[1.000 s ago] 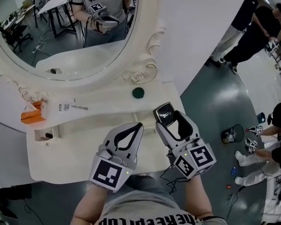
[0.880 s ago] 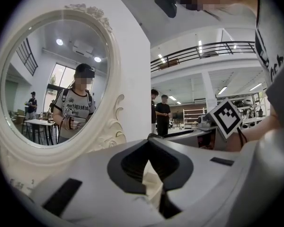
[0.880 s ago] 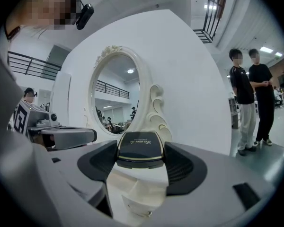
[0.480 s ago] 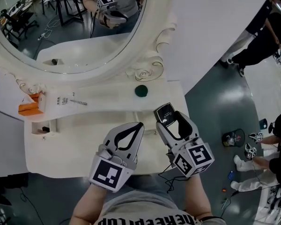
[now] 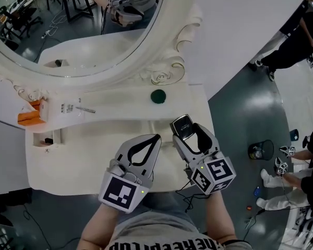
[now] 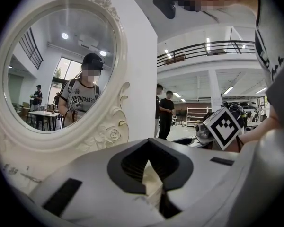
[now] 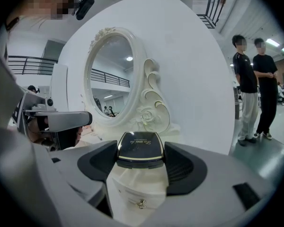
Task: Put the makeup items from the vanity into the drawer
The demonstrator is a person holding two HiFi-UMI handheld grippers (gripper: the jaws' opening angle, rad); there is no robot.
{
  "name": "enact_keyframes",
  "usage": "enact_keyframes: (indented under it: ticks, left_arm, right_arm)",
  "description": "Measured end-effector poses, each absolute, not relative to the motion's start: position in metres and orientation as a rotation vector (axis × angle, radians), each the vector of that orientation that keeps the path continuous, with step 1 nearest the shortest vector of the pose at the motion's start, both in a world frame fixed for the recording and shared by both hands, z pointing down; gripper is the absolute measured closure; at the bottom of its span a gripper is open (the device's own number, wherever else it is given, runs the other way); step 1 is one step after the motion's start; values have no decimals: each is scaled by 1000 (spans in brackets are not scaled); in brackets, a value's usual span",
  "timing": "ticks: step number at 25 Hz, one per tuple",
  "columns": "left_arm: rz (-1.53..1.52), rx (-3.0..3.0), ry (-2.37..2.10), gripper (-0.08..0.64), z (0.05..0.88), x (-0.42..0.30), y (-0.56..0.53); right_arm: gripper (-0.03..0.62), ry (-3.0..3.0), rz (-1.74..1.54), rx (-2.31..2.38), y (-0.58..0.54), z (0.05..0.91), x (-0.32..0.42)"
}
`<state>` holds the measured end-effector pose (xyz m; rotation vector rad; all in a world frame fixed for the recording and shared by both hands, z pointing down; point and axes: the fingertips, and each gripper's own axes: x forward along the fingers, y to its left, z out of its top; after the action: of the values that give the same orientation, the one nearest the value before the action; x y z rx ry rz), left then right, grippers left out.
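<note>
Barely shifting above the vanity's point(image 5: 83, 155) front edge, the right gripper point(image 5: 184, 133) stays clamped on the black compact point(image 5: 183, 125), while the left gripper point(image 5: 156, 138), pinched empty, should probably open the vanity's drawer point(image 7: 138, 193) first.

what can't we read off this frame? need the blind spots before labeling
- Drawer: head view, the left tongs and right tongs cover the vanity's front edge; open or shut unclear.
- Small items at the vanity's left end: head view, too small to identify.
- Print on the compact: right gripper view, too small to read.
- Vanity top: left gripper view, blocked by the tongs' own body.
</note>
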<state>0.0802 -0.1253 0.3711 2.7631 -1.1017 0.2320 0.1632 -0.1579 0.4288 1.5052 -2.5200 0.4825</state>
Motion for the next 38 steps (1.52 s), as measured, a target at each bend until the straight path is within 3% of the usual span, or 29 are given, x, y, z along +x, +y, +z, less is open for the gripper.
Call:
enact_keyframes:
  ticks: [38]
  left_arm:
    - [245,2708,-1144,546,385,70,-131]
  right_arm:
    - [256,-2319,626,1396,-154,508,160]
